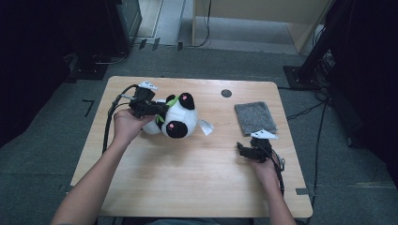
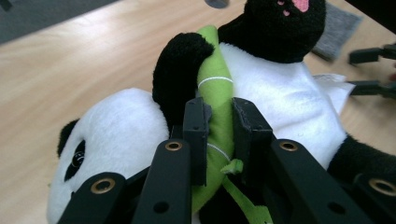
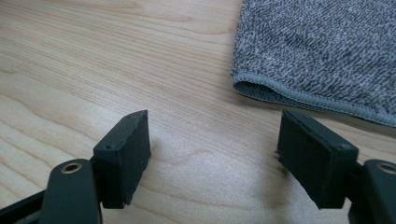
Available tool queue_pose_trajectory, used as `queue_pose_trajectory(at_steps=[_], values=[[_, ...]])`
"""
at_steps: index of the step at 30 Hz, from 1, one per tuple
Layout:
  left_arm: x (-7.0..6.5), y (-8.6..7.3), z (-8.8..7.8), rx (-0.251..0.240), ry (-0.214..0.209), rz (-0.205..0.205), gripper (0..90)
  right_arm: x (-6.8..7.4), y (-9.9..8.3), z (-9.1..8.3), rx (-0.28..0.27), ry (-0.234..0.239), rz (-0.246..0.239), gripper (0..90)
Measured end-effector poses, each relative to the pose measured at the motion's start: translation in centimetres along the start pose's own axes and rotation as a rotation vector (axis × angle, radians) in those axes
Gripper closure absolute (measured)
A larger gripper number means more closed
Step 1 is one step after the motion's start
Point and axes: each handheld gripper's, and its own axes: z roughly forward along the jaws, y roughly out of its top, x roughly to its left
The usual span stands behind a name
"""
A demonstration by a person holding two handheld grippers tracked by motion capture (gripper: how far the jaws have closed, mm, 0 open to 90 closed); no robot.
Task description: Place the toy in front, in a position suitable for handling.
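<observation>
Your biggest risk sits with the black-and-white plush panda toy (image 1: 174,117) at the far left of the pale wooden bench (image 1: 187,187): your left tool (image 2: 219,123) is clamped not on the body but on the soft green bamboo stalk (image 2: 215,93) stitched across its chest, so the whole toy would hang from that one strip. If you lift or swing it quickly, I judge the fabric could slide out of the pads or the seam could strain, and the panda would drop or flop round. Next, the folded grey knitted cloth (image 1: 255,117) lies just beyond your right tool (image 3: 212,154), whose jaws stand apart with nothing between them, low over the bare wood; a forward reach could ruck the cloth's hem (image 3: 289,95). Least, the white tag (image 1: 205,126) trailing from the panda could snag.
</observation>
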Motion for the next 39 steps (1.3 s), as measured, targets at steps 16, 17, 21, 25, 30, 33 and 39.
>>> queue_pose_trajectory(at_steps=[16, 17, 21, 25, 30, 33, 39], values=[[-6.7, -3.5, 1.0, -0.015, -0.066, -0.053, 76.7, -0.5, 0.2, 0.1, 0.005, -0.02, 0.017, 28.2], [-7.1, -4.0, 1.7, -0.007, -0.072, -0.045, 76.5, -0.5, 0.2, 0.1, 0.003, -0.024, 0.023, 28.2], [-7.7, -4.4, 2.7, -0.015, -0.068, -0.022, 75.3, -0.5, 0.3, 0.1, 0.01, -0.026, 0.023, 29.2], [-7.5, -4.5, 2.9, -0.033, -0.079, -0.024, 73.2, -0.8, 0.5, -0.1, 0.029, -0.037, 0.034, 29.8], [-7.1, -4.7, 2.8, -0.05, -0.092, -0.028, 67.8, -1.1, 0.7, -0.4, 0.026, -0.042, 0.054, 30.1], [-7.2, -4.8, 2.6, -0.069, -0.089, -0.004, 60.0, -1.0, 1.0, -0.8, 0.008, -0.034, 0.056, 30.4], [-7.0, -4.7, 1.7, -0.12, -0.111, 0.014, 45.8, -0.9, 1.5, -1.5, -0.015, -0.02, 0.066, 31.3]])
